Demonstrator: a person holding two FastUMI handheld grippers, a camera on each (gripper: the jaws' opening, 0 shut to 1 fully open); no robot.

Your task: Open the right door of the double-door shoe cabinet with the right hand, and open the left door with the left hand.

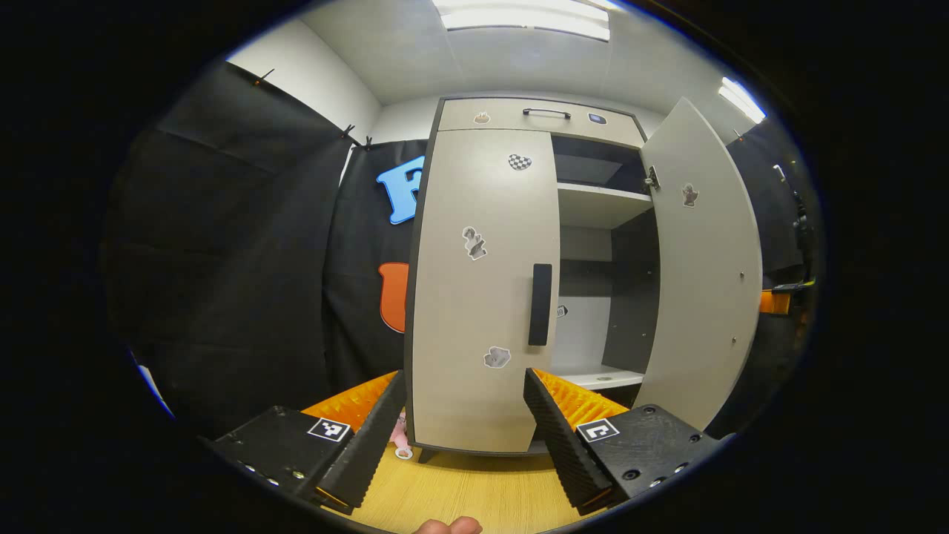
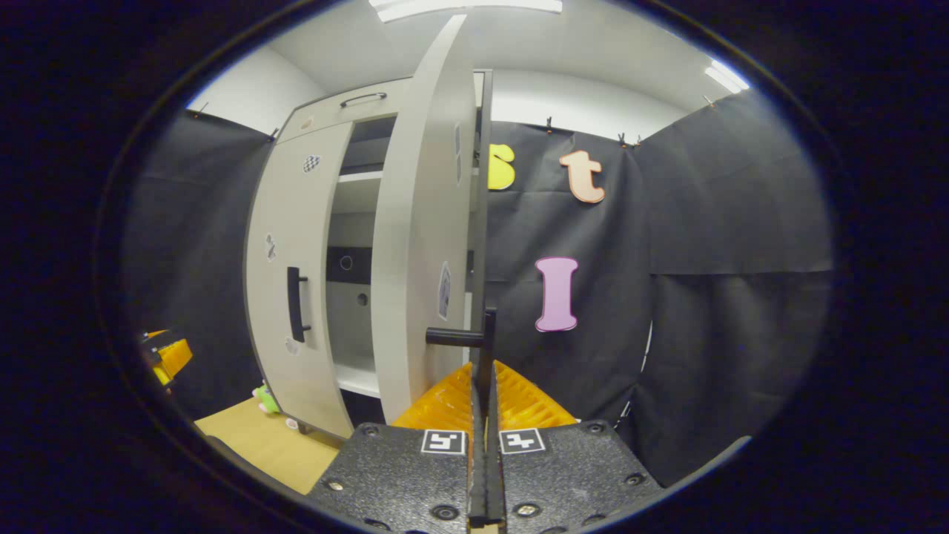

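2 doors front the tall shoe cabinet (image 1: 519, 115), which stands upright on a wooden surface (image 1: 460, 489) against the booth's black cloth. In your left gripper view, the left door (image 1: 482, 297) is closed flat, facing you, its long axis vertical. Its dark bar handle (image 1: 540, 304) also runs vertically, near the door's inner edge. The right door (image 1: 704, 267) is swung out toward you on its hinges, exposing pale shelves (image 1: 600, 204) inside. Your left gripper (image 1: 463, 415) sits in front of the closed door with its fingers wide apart, touching nothing, the handle just above the gap between them.

In your right gripper view, you see the open right door (image 2: 422, 222) nearly edge-on, upright, its face turned away from the cabinet. Its handle (image 2: 474, 341) sticks out sideways from the door and its bar rises vertically. Your right gripper (image 2: 485, 400) has its fingers together, clamped on that bar.
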